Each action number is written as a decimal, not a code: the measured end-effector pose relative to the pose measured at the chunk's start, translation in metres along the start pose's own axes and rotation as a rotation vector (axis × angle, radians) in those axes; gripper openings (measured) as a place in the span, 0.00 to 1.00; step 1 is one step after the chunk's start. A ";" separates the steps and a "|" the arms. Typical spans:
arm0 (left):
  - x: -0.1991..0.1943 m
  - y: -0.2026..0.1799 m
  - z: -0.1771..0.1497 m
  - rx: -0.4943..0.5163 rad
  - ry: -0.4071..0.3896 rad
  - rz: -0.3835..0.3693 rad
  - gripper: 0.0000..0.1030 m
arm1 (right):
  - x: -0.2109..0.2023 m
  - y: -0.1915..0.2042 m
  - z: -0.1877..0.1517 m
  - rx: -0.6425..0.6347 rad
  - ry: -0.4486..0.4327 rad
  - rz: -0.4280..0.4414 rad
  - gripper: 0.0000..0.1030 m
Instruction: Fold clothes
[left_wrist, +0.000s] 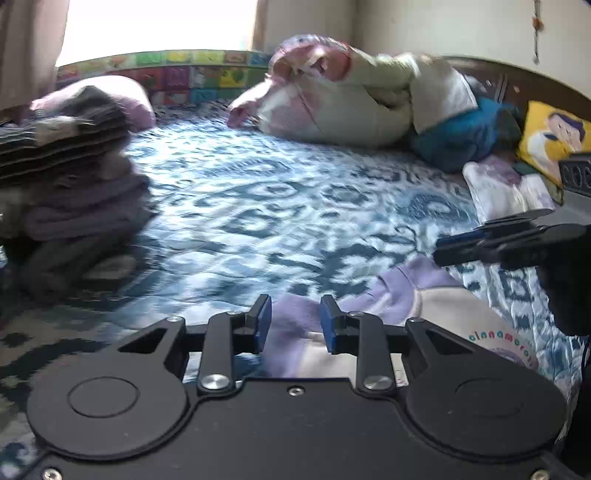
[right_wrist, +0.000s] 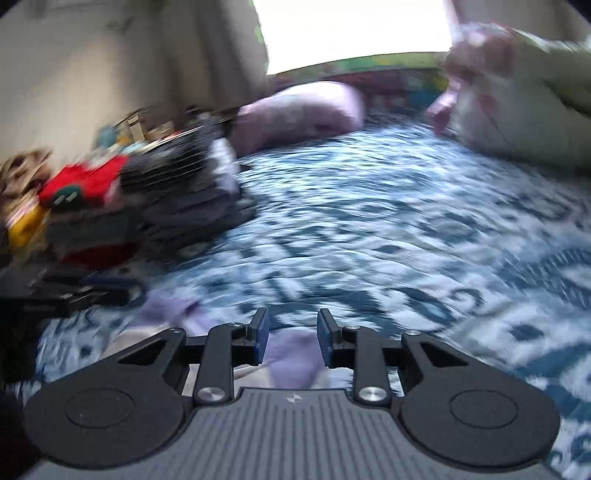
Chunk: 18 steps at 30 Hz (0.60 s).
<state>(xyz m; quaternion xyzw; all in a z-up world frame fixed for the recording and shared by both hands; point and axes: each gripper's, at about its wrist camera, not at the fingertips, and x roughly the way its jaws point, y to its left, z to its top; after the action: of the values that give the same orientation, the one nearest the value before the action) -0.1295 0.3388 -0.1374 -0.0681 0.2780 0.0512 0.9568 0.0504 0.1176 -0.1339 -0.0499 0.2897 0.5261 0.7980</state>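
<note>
**Both hand-held grippers part-open over a lilac sweatshirt on the bed**

The left hand-held gripper (left_wrist: 295, 325) stands with its blue pads apart, a clear gap between them. Lilac cloth of the sweatshirt (left_wrist: 424, 295) shows through that gap, but the pads do not press on it. The right hand-held gripper (right_wrist: 291, 334) is in the same state: pads apart, a fold of lilac cloth lying below and between them, not pinched. No earlier picture is given, so only this stance can be told.

The sweatshirt lies at the near edge of the bed (left_wrist: 277, 206), on the blue-and-white patterned cover. It is lilac with a cream front panel that carries a curved line of coloured letters. In the left wrist view the right hand-held gripper reaches in from the right, just above the far side of the garment.

To the left on the bed sits a stack of folded clothes (left_wrist: 74, 177) in grey, purple and dark tones. In the right wrist view red and yellow items (right_wrist: 81, 184) lie beside that stack, though blur hides what they are. A pink pillow (right_wrist: 303, 110) lies behind the stack. A bundled pale quilt (left_wrist: 351, 96) rests at the back, with a blue blanket (left_wrist: 461, 136) and a yellow cushion (left_wrist: 550, 136) to its right.
</note>
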 end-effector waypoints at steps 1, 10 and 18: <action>0.009 -0.001 -0.003 0.001 0.024 0.001 0.29 | 0.008 0.002 -0.003 -0.013 0.026 -0.010 0.29; 0.004 -0.005 -0.012 -0.001 0.062 0.074 0.31 | 0.028 -0.001 -0.015 0.032 0.074 -0.044 0.29; -0.046 -0.064 -0.036 0.104 0.024 0.044 0.43 | -0.031 0.047 -0.017 -0.181 0.120 0.046 0.33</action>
<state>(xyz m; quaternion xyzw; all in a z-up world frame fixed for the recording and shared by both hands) -0.1785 0.2673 -0.1366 -0.0128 0.2931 0.0568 0.9543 -0.0058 0.1062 -0.1211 -0.1464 0.2893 0.5641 0.7593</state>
